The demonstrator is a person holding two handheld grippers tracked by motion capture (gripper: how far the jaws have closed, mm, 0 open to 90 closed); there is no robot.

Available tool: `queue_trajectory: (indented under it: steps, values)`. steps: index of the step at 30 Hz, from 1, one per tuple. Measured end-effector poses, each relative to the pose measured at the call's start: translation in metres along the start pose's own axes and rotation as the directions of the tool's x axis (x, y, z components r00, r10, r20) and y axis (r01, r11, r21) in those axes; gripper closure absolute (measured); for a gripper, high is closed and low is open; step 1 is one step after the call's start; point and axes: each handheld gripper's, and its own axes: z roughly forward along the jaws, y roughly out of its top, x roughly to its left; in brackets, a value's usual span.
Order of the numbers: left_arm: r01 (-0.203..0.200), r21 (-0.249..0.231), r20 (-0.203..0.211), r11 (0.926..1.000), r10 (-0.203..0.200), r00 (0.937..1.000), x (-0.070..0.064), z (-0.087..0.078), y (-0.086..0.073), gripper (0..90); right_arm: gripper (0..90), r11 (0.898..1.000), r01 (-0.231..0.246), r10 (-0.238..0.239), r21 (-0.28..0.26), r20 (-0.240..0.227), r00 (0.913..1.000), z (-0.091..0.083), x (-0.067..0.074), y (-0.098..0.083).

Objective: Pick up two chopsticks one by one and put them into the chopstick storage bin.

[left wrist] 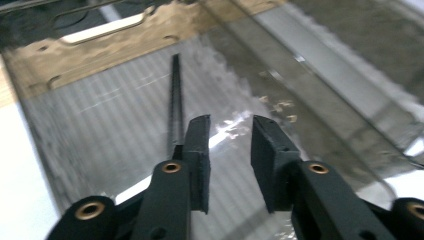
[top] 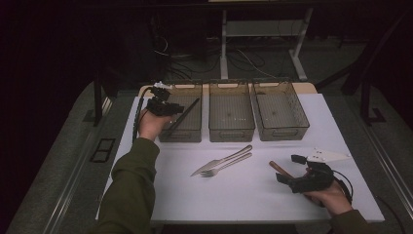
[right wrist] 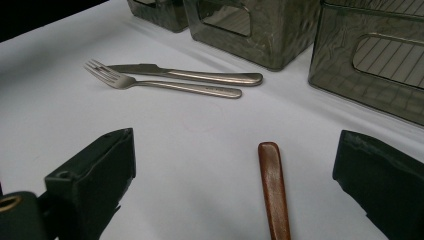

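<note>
My left gripper (top: 163,105) hangs over the left clear bin (top: 181,136), held by a hand in a green sleeve. A thin black stick (top: 185,114) lies slanted inside that bin. In the left gripper view the jaws (left wrist: 230,127) stand slightly apart with nothing between them, and the black stick (left wrist: 175,95) runs just left of the left jaw over the bin (left wrist: 125,35). My right gripper (top: 290,168) rests at the table's front right, open wide. A brown wooden handle (right wrist: 272,185) lies on the table between its jaws (right wrist: 235,145), untouched.
A metal knife (top: 221,161) and fork (top: 226,167) lie side by side mid-table, also seen as the knife (right wrist: 190,75) and fork (right wrist: 165,85). A middle bin (top: 231,129) and a right bin (top: 282,131) stand in a row behind them. White paper covers the table.
</note>
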Motion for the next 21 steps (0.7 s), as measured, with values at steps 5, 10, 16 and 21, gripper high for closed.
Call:
queue_trajectory:
  steps: [5,10,16,21]
  values:
    - [-0.024,-0.052,0.052,0.9983,0.027,0.9983,-0.006,-0.009,-0.004,59.9,3.0,1.0,-0.001,0.001,0.005,0.004,1.0,0.001,0.0,0.0]
    - [-0.055,-0.094,0.102,0.9941,0.064,0.9927,-0.019,-0.018,-0.009,53.9,3.0,1.0,0.0,0.0,0.01,0.004,1.0,0.001,0.0,-0.001]
    - [-0.087,-0.123,0.142,0.9886,0.104,0.9843,-0.038,-0.027,-0.021,48.2,3.0,1.0,-0.001,0.0,0.007,0.008,1.0,-0.001,0.001,-0.002]
    - [-0.108,-0.126,0.165,0.9862,0.128,0.978,-0.053,-0.033,-0.034,44.6,3.0,1.0,-0.003,0.003,0.005,0.01,0.9999,-0.001,0.001,-0.002]
